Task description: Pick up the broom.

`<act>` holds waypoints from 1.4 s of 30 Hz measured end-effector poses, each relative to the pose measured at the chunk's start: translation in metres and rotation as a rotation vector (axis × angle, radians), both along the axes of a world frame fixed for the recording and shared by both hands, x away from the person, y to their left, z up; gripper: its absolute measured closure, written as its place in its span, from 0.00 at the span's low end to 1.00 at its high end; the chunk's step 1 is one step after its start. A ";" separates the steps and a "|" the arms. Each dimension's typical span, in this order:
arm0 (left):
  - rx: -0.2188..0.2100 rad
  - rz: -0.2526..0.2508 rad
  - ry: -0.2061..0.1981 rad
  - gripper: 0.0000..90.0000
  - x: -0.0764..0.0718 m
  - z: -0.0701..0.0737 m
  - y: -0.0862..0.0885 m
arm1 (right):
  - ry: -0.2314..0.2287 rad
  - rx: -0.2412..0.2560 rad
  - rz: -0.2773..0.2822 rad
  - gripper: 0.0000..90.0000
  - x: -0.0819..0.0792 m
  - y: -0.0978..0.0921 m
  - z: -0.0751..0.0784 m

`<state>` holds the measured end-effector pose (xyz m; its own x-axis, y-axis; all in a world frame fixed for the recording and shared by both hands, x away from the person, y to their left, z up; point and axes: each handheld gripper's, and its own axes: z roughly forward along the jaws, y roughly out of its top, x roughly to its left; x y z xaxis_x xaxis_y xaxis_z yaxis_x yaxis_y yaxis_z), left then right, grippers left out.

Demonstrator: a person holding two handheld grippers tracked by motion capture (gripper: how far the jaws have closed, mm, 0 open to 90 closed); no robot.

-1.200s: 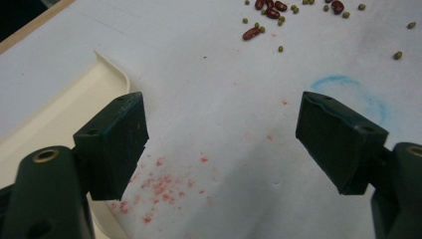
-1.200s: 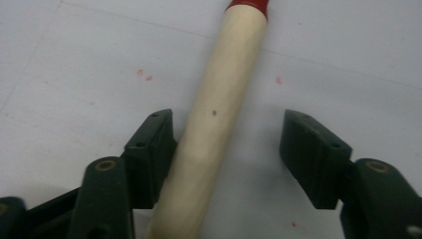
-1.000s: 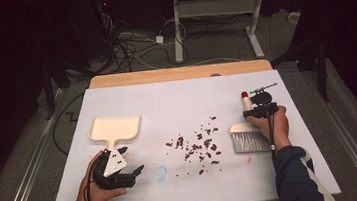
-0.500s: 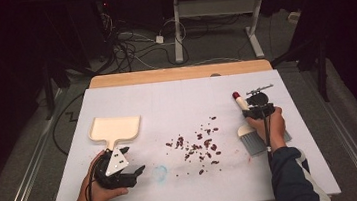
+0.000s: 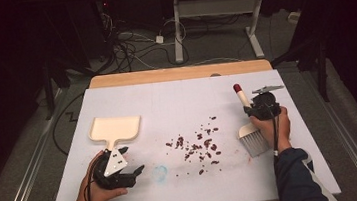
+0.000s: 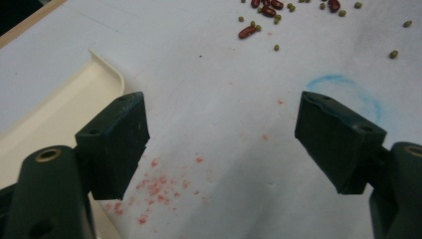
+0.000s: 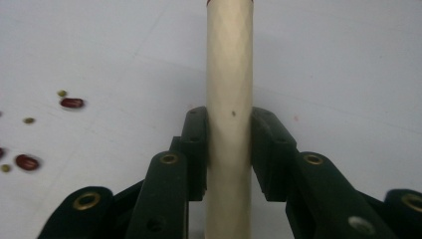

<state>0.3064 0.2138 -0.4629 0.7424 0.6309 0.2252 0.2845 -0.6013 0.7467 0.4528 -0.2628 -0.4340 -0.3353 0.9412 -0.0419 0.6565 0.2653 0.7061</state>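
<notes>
High view: the right claw [image 5: 257,108] grips the cream handle of a small brush [image 5: 250,132], whose red-capped end points away from the person while the white bristles rest on the worktop [image 5: 176,100] just on the near side of that claw. The scattered beans [image 5: 199,146] lie to that claw's left, between the two claws, so the brush seems poised to sweep them leftward. The right forearm comes in straight from the near edge, hand wrapped over the claw. The left claw [image 5: 136,171] rests low on the worktop near the near edge, forearm angled inward, jaws pointing right toward the beans; the cream dustpan [image 5: 115,129] lies just beyond it, its handle toward that claw, presumably ready to be picked up to catch the beans.

Left gripper view: the jaws stand wide apart and hold nothing. The dustpan's [image 6: 54,107] rim sits just beside the left-hand jaw, a faint blue ring [image 6: 348,94] is drawn near the other jaw, and beans [image 6: 263,15] lie well ahead.

Right gripper view: both jaws press against the brush handle [image 7: 230,99], which runs upright between them. A few beans [image 7: 72,103] lie to its left.
</notes>
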 end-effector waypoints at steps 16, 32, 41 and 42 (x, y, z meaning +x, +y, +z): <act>-0.095 -0.003 0.021 0.24 -0.001 0.010 -0.004 | -0.225 0.075 0.112 0.79 -0.060 -0.010 0.042; -0.280 -0.200 0.066 0.26 -0.003 0.051 -0.105 | -0.434 0.148 0.224 0.79 -0.123 0.048 0.079; -0.314 -0.281 0.085 0.28 -0.001 0.051 -0.167 | -0.479 0.169 0.284 0.79 -0.138 0.090 0.075; -0.316 -0.275 0.085 0.30 0.000 0.050 -0.171 | -0.477 0.172 0.290 0.79 -0.140 0.092 0.075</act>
<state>0.3060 0.0427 -0.4127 0.9002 0.4352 -0.0167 0.2139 -0.4084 0.8874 0.3130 -0.1704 -0.3589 -0.5615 0.8206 -0.1064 0.1732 0.2422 0.9546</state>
